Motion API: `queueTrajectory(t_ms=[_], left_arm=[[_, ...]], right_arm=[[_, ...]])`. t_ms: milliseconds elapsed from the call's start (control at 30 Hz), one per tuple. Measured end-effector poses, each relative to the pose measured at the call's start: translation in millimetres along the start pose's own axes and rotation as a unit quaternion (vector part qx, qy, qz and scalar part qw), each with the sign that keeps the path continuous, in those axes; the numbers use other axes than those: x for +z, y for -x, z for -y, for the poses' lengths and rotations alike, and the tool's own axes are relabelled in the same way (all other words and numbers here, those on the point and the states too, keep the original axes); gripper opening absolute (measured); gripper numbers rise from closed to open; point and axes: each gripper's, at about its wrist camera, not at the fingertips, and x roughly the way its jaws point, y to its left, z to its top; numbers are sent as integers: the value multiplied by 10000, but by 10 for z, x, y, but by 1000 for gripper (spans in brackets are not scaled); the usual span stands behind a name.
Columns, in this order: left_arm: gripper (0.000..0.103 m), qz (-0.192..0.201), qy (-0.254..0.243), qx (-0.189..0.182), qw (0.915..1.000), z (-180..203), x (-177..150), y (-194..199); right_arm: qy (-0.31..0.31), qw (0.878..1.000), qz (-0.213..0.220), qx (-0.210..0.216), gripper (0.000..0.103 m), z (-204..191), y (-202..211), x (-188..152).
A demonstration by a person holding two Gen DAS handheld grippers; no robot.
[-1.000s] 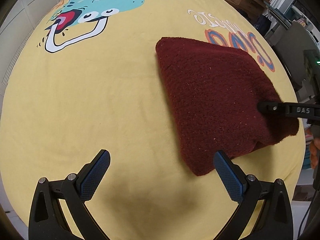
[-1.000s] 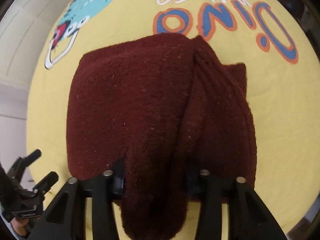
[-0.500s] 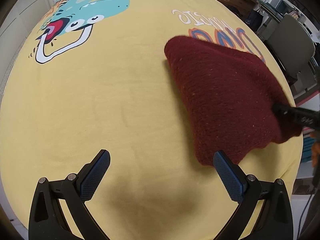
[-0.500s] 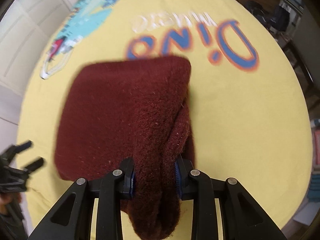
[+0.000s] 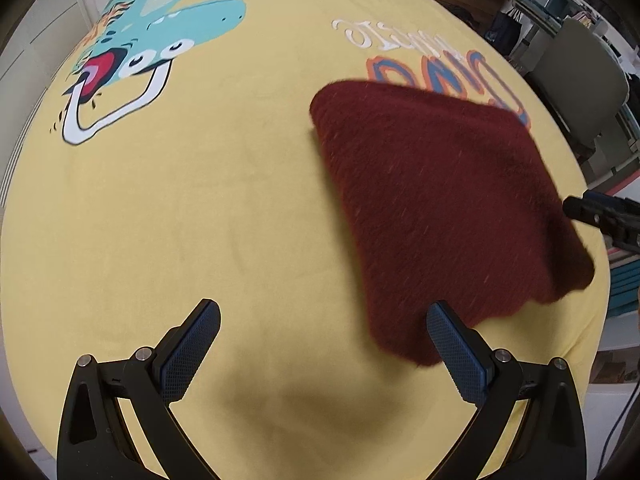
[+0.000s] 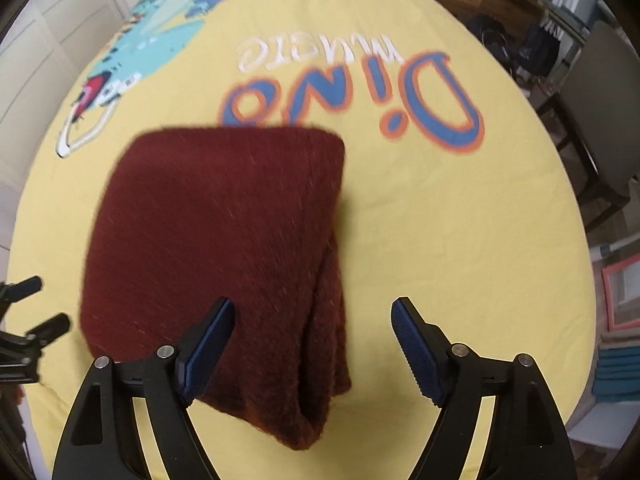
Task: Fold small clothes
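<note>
A dark red knitted garment (image 6: 224, 240) lies folded on the yellow dinosaur-print cloth (image 6: 440, 220). My right gripper (image 6: 312, 344) hangs just above the garment's near edge; its jaws are opening, the blue pads stand apart from the wool, and the folded edge lies loose between them. In the left wrist view the same garment (image 5: 440, 208) lies to the right. My left gripper (image 5: 320, 344) is open over bare yellow cloth, its right fingertip (image 5: 444, 324) just in front of the garment's near corner. The right gripper's black tip (image 5: 596, 208) shows at the garment's far right edge.
The yellow cloth (image 5: 180, 200) covers a table, with a teal dinosaur print (image 5: 160, 40) at the far left and blue lettering (image 6: 400, 92) beyond the garment. A grey chair (image 5: 576, 92) and boxes stand past the table's right edge.
My right gripper let go of the garment's bunched edge and its jaws spread wide. The garment dropped flat onto the cloth. The right gripper drew back and rose a little.
</note>
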Motion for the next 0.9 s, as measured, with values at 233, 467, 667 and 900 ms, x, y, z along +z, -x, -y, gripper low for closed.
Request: queueTrajectory(t_ms=[233,467,667,900], left_arm=[[102,127,57,-175,9998,254,373,-155],[102,-211,152,-248,9994,431,465,-621],[103,-122,222,-153,9996,440,334,-810],[103,-13,-53,80,10000,509,283,-865]], right_arm=[[85,10000,-5,-33,100,-172,-169,65],[-70,9996,-269,4,101,-53,-606,-73],[-214,9990,-244,306,102,110,-795,-199],[-439,9966,-223,664,102,177,-926,-273]])
